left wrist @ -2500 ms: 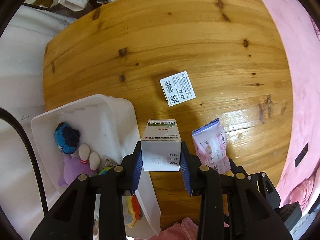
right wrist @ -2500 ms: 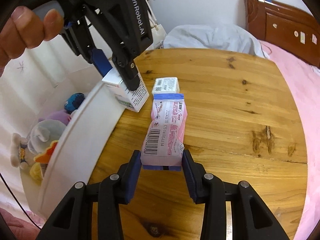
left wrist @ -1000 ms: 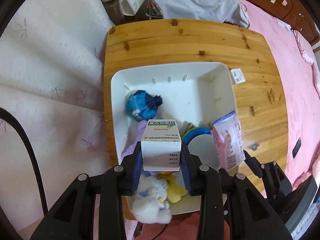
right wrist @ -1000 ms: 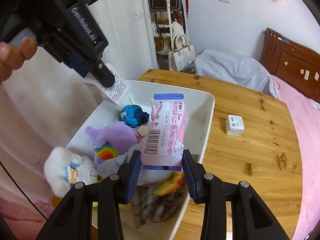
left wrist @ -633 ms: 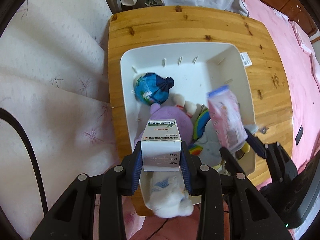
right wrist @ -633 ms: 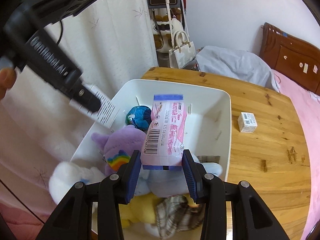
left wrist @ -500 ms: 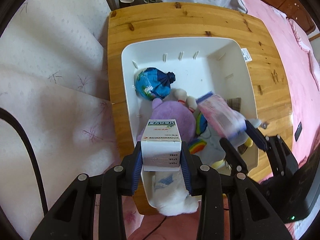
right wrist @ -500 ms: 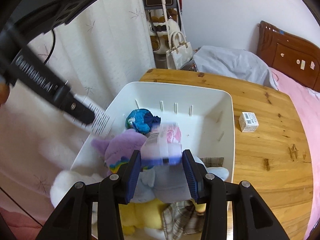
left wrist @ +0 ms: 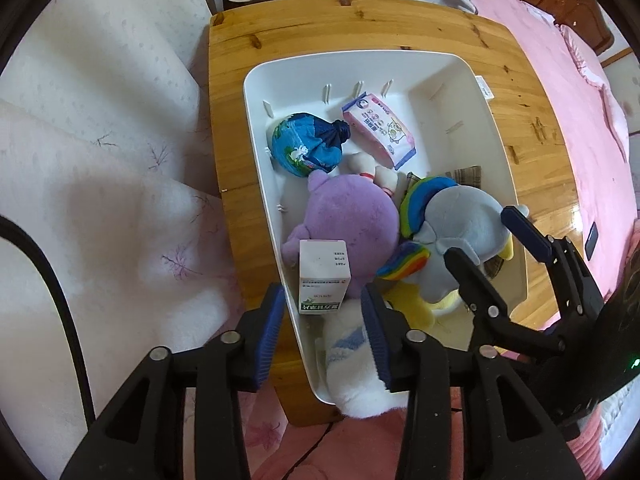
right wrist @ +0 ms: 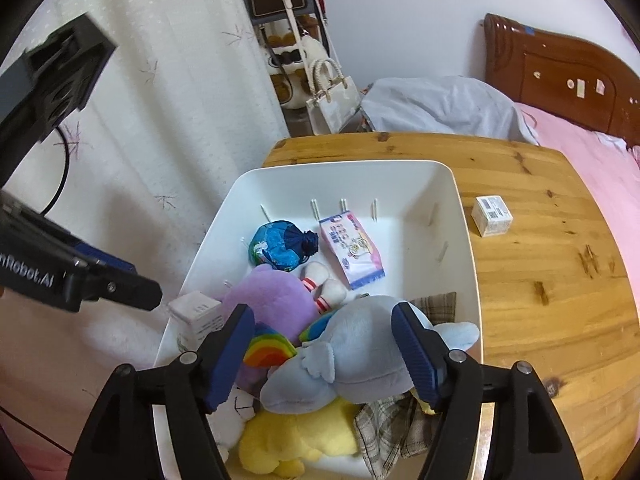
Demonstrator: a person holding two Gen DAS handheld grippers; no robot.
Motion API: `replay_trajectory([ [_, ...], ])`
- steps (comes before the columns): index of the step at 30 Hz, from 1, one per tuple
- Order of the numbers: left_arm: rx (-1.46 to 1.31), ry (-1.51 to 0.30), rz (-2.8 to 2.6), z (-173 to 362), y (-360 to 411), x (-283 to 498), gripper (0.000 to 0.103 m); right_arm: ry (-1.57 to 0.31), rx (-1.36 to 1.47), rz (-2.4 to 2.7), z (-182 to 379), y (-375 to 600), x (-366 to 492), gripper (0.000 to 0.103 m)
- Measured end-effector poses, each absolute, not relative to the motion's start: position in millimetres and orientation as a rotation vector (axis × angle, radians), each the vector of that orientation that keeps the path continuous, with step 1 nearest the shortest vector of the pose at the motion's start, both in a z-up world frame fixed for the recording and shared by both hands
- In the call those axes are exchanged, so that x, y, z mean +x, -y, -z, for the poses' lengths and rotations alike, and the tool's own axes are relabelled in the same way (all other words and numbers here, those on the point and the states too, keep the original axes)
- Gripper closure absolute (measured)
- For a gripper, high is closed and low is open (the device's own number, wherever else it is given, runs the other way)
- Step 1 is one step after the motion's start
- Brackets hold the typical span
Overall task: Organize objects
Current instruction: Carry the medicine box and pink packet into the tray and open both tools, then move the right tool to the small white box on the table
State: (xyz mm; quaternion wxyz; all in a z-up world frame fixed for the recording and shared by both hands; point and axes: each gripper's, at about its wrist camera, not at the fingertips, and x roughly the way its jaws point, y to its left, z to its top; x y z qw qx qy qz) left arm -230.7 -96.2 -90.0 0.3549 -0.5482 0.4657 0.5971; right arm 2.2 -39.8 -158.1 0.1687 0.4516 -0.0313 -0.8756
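In the left wrist view, the left gripper (left wrist: 323, 312) at the bottom middle is opening. The white box (left wrist: 323, 280) sits loose between its blue pads, on the purple plush (left wrist: 352, 216) inside the white bin (left wrist: 494, 128). The pink pack (left wrist: 378, 128) lies in the upper middle of the bin. At lower right, the right gripper (left wrist: 480, 236) is opening too, with nothing held, above the blue plush (left wrist: 460, 224).

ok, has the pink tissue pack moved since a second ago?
Yes. The pink tissue pack has left the right gripper, whose jaws are opening, and lies in the white bin near its far wall.
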Motion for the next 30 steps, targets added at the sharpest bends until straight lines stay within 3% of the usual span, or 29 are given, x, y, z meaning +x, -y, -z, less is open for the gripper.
replay_trajectory([
  [9,-1.309,-1.112,-1.65,76,114,-224,0.031,0.073,1.348,2.52,145,16,-1,0.027],
  [30,-1.233,-0.725,-1.783,43,133,-166,0.031,-0.079,1.333,2.609,113,-62,-72,0.023],
])
